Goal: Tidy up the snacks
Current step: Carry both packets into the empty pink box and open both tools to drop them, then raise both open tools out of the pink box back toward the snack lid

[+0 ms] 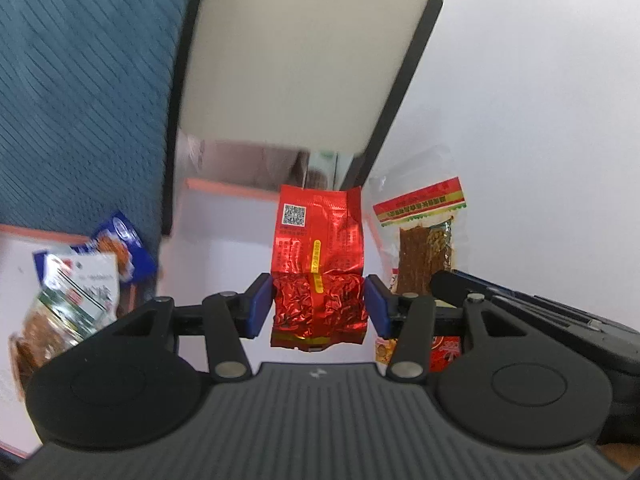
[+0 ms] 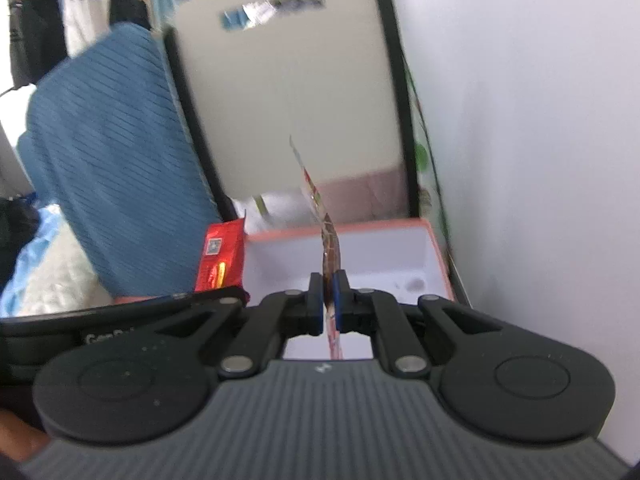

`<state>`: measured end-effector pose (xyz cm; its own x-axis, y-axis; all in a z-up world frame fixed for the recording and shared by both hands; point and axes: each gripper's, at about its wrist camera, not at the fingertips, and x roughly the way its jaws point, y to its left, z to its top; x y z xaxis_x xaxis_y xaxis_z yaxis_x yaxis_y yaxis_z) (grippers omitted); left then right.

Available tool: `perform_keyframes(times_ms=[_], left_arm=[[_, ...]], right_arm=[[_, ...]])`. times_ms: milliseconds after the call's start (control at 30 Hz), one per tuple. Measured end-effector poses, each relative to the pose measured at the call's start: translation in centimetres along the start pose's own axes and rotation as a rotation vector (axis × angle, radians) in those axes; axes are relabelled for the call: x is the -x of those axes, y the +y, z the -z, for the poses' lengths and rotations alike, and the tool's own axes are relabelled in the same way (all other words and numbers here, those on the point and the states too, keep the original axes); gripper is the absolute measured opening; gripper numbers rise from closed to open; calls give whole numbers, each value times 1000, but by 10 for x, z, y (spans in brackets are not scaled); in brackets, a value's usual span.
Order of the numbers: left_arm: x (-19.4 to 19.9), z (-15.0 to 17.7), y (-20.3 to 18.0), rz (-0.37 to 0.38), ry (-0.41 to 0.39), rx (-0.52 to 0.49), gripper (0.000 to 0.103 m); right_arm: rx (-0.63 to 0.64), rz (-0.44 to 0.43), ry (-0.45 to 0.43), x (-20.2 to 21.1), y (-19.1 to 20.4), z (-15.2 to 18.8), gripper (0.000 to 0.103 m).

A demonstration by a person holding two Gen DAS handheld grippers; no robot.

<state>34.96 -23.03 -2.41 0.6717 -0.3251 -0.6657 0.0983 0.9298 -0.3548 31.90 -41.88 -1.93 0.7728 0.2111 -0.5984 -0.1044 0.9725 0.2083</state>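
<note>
The crinkled red foil snack packet [image 1: 318, 268] with a QR code and a yellow strip sits between the blue pads of the left gripper [image 1: 319, 306], which stands about half open and presses the packet's sides. The packet hangs above the white box with the salmon-pink rim [image 1: 224, 186], over its far edge.

The right gripper [image 2: 328, 300] is nearly closed, pinching a thin clear-plastic snack pouch [image 2: 326, 240] edge-on; in the left wrist view the same pouch [image 1: 424, 236] shows a red-and-green header and brown strips inside. It hangs over the open white box with the salmon-pink rim [image 2: 436, 240], whose floor looks bare apart from a faint smudge near its right wall. In the right wrist view the red foil packet [image 2: 222, 254] is just outside the box's left far corner.

Around them: a blue-and-white snack bag [image 1: 120, 256] and a clear bag of brown snacks [image 1: 68, 308] lie at the left of the left wrist view, on a white pink-edged surface [image 1: 12, 264]. A beige board with a handle slot [image 2: 288, 92] stands behind the box, a blue ribbed fabric cushion [image 2: 112, 152] to its left, a white wall [image 2: 540, 160] to the right. Both views are blurred.
</note>
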Motion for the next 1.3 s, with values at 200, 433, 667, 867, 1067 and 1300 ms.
perform_keyframes(times_ms=[200,433,667,867,1067,1300], left_arm=[[-55,9,1,-24,92,6,56],[-90,22,0,-53,154,12,56],[-102,27,7,-82,187,34,59],[-84,19,3,-92,169,-2,65],[-29,10,-1,-112,58,-51,64],[48,8,-3,-128,-92,-96,64]], right_arm=[[-23,24,99,-49,-27,16,8],[-24,30,180,-93,-44,28,8],[-36,19,217,-107,-50,29,10],[-10,41,176,-94,-41,20,10],[-3,5,132,-68,-22,15,10],[7,-43,35,-19,6,11,10]])
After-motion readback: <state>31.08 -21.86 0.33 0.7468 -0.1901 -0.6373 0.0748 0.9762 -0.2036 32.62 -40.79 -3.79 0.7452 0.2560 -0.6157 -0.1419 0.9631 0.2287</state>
